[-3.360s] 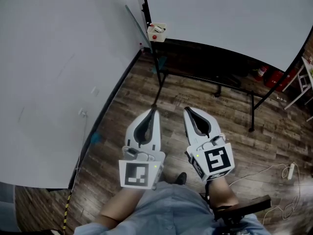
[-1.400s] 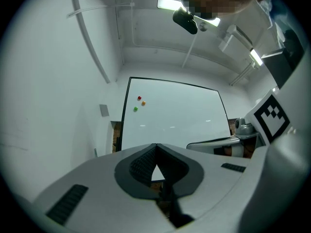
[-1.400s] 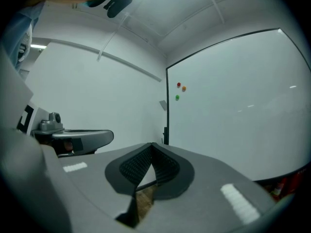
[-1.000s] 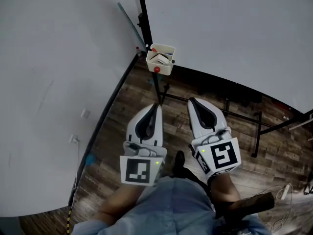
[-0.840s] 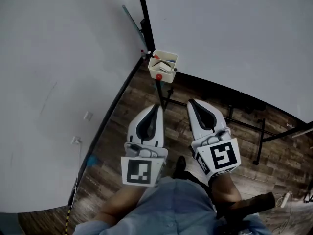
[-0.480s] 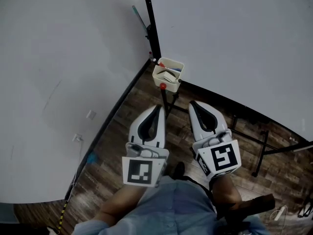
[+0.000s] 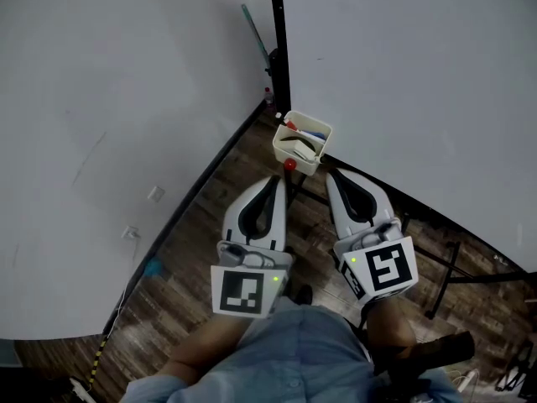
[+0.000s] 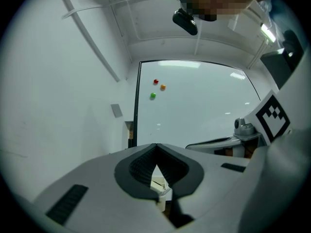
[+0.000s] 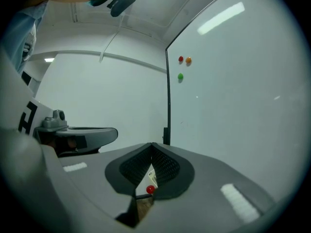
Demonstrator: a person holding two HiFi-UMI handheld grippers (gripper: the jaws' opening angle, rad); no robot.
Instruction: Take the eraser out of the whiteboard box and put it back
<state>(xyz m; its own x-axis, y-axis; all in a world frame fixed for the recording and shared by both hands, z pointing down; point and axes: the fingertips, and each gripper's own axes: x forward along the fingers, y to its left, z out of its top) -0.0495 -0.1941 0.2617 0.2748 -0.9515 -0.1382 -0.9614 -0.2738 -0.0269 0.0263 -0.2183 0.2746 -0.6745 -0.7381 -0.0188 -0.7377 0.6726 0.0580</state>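
Note:
A cream whiteboard box [image 7: 304, 147] hangs at the lower left corner of the whiteboard [image 7: 411, 74], with a red magnet [image 7: 289, 164] on its front. Inside lie a red and a blue marker and a pale block with a dark edge, apparently the eraser [image 7: 299, 148]. My left gripper [image 7: 273, 180] and right gripper [image 7: 332, 175] are both shut and empty, side by side, tips just short of the box. In the left gripper view the left gripper [image 8: 156, 145] shows the box [image 8: 161, 188] below its tips. The right gripper [image 9: 152, 144] frames the red magnet [image 9: 150, 190].
A white wall [image 7: 109, 99] stands at the left, meeting the whiteboard's black post [image 7: 276, 40]. Dark stand legs [image 7: 445, 267] cross the wooden floor [image 7: 180, 259] at the right. Red, orange and green magnets [image 8: 155, 81] sit on the board. The person's denim lap [image 7: 285, 359] is at the bottom.
Both grippers have moved forward together, still shut. The box has come closer and now sits just beyond their tips, lower and further right in the head view.

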